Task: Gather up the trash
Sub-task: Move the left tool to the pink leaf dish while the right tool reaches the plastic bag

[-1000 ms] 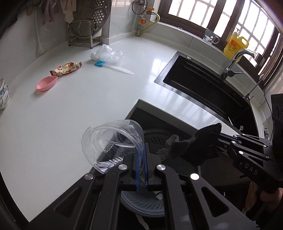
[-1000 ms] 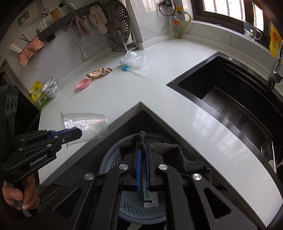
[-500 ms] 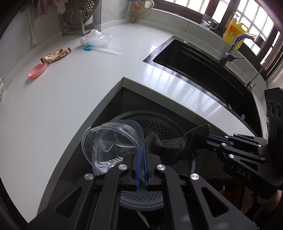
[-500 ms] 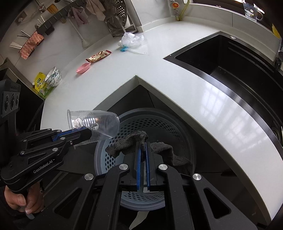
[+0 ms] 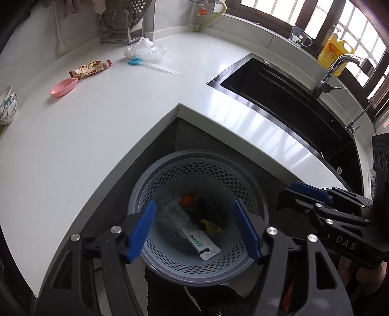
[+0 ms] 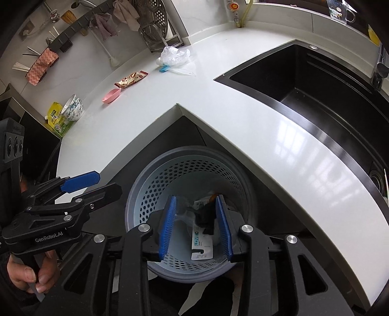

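A grey perforated trash basket [image 5: 201, 160] [image 6: 189, 155] stands below the inner corner of the white counter. Inside lie a clear plastic cup [image 5: 170, 214], a dark cloth [image 5: 209, 209] [image 6: 206, 216], a white package [image 5: 201, 243] [image 6: 201, 243] and an orange bit. My left gripper [image 5: 194, 228] is open and empty above the basket. My right gripper [image 6: 197, 224] is open and empty above it too, and shows in the left wrist view [image 5: 306, 192]. On the counter lie a snack wrapper [image 5: 91, 69] [image 6: 131, 79] and a crumpled plastic bag [image 5: 144, 49] [image 6: 173, 56].
A pink dish [image 5: 63, 87], a blue-tipped white brush [image 5: 153, 65] and stacked bowls [image 6: 73, 108] sit on the counter [image 5: 97, 126]. A black sink [image 5: 291, 97] with a tap [image 5: 335, 68] lies to the right. A metal rack [image 5: 121, 21] stands at the back wall.
Both grippers have opened. The clear cup left my left gripper and the dark cloth left my right gripper; both now lie in the basket.
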The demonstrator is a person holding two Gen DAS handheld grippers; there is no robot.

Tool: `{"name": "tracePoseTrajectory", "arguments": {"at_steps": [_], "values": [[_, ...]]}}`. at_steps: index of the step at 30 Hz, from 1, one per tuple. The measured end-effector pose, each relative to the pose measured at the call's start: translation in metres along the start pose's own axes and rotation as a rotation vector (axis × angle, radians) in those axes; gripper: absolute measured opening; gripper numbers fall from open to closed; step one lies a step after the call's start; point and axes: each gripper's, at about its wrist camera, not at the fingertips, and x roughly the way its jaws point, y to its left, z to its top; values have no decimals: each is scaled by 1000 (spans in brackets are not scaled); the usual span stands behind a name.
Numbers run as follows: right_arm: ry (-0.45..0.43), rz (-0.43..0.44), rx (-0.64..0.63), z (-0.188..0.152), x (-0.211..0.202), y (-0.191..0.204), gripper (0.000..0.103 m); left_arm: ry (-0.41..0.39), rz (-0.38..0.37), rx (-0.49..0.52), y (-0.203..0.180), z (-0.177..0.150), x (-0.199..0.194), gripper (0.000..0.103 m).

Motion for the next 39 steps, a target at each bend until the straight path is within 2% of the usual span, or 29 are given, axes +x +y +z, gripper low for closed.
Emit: {"name": "tracePoseTrajectory", "arguments": {"at_steps": [5, 14, 21, 30, 39], "values": [[7, 20, 3, -4, -2, 0, 41, 0, 24, -22, 4, -3, -6, 67], [11, 52, -34, -1, -4, 14, 48, -49, 64, -45, 12, -2, -30, 76], [12, 65, -54, 8, -3, 26, 50, -88, 99, -67, 24, 4, -48, 79], [-3, 65, -65, 31, 0, 43, 55, -139, 138, -118, 60, 23, -70, 84], [-26, 57, -54, 59, 13, 66, 56, -158, 156, -158, 108, 50, -74, 85]]}}
